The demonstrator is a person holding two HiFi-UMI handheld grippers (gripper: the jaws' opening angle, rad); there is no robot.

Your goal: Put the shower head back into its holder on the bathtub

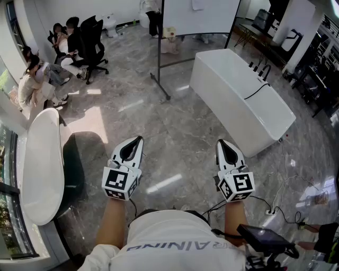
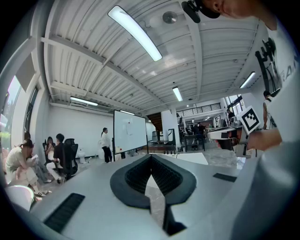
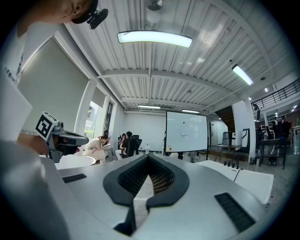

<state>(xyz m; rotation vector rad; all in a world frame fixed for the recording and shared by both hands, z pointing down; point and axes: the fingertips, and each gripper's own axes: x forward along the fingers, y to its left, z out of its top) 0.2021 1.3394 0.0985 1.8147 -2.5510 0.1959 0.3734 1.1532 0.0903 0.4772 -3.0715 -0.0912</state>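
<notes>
The fingers (image 2: 137, 177) of my left gripper (image 1: 136, 143) and right gripper (image 1: 221, 145) are squeezed shut on nothing and held level, I think because the tub (image 1: 228, 98), with the shower's black hose (image 1: 258, 91) lying on top, is well apart from me.

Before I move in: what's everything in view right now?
Bathtub: one, white, rectangular, ahead right.
Hose: one, black, across that bathtub's rim.
Taps: several, black, on its far rim.
Oval tub: one, white, left.
Whiteboard: one, white, far centre.
Chairs: black, far left.
Seated people: several, far left.
Left gripper: one, grey, shut, empty.
Right gripper: one, grey, shut, empty.
</notes>
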